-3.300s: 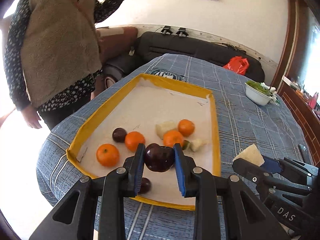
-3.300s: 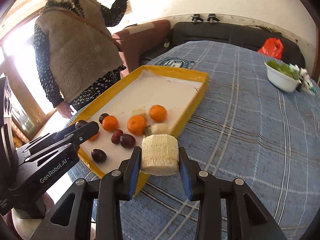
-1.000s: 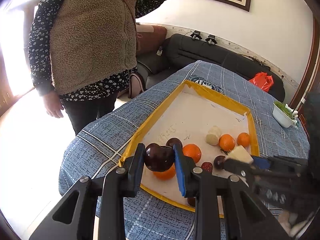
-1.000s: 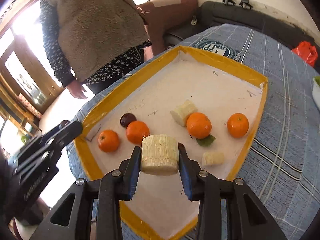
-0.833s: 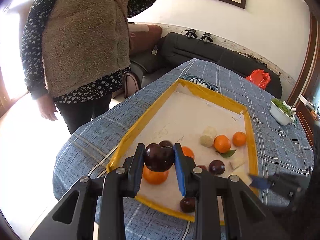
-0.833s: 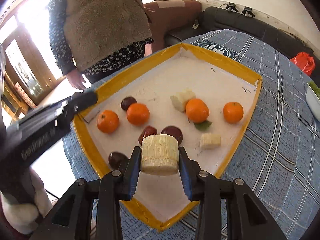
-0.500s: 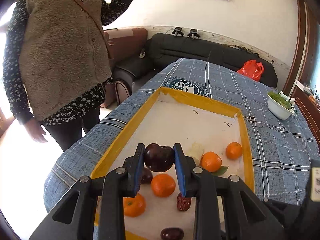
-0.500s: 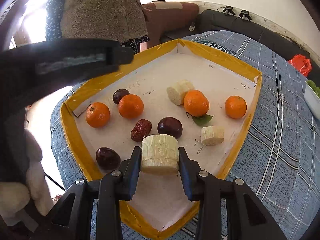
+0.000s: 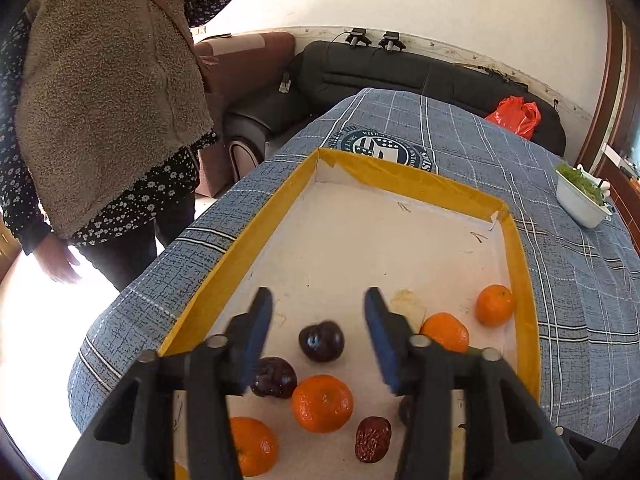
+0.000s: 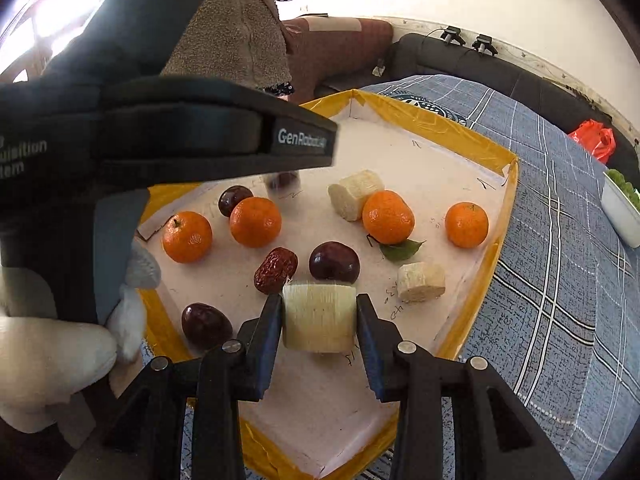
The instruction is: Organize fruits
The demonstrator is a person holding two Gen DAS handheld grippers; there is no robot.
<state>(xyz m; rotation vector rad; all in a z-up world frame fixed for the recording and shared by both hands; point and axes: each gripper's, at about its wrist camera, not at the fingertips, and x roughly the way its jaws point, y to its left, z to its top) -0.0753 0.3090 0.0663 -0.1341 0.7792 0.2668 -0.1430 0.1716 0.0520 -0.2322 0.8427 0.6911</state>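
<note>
My left claw (image 9: 318, 320) hangs released over the tray (image 9: 524, 300), a blurred dark plum (image 9: 321, 341) between its fingers, while only the right view shows my right claw (image 10: 319, 320) clenched on a pale cane chunk (image 10: 319, 317).

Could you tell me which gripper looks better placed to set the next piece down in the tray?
Right, probably: the right gripper grips a pale cut chunk above the tray; the left gripper is open, holding nothing.
</note>
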